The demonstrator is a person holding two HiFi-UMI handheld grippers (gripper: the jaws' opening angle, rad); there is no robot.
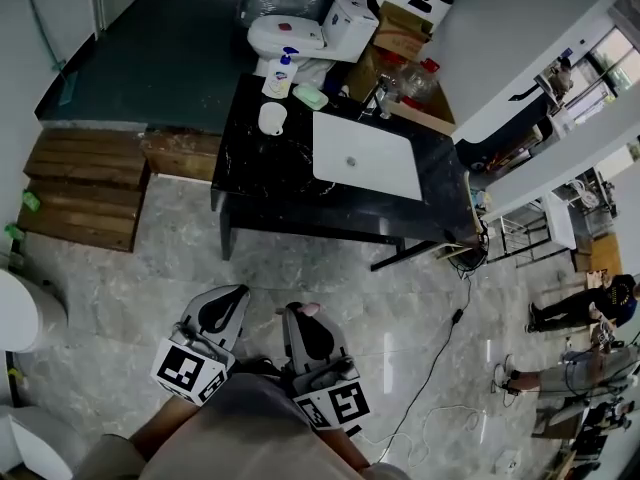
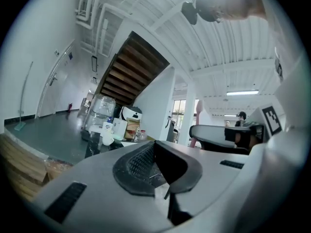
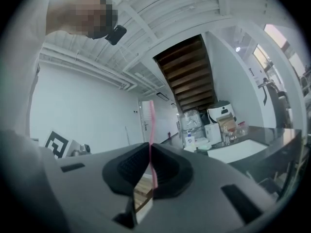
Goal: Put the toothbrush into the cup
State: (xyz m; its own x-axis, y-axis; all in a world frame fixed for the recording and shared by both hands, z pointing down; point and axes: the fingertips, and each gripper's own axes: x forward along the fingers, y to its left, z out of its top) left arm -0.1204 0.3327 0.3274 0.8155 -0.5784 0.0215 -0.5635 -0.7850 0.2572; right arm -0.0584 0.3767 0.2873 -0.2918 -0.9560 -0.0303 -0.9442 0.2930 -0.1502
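Note:
The white cup (image 1: 272, 118) stands on the black counter (image 1: 260, 183), left of the white sink (image 1: 366, 155); in the left gripper view the cup (image 2: 107, 139) is small and far off. My right gripper (image 1: 297, 313) is low over the floor, well short of the counter, and shut on a thin pink toothbrush (image 3: 151, 130) that sticks up from between its jaws. Only the brush's pink end (image 1: 311, 309) shows in the head view. My left gripper (image 1: 232, 293) is beside it on the left, with its jaws (image 2: 154, 166) together and holding nothing.
A soap bottle (image 1: 281, 73) and a green soap dish (image 1: 310, 96) sit behind the cup, and a tap (image 1: 378, 96) is behind the sink. Wooden pallets (image 1: 85, 183) lie left of the counter. A cable (image 1: 450, 328) trails over the tiled floor on the right, and people stand at the far right (image 1: 575, 308).

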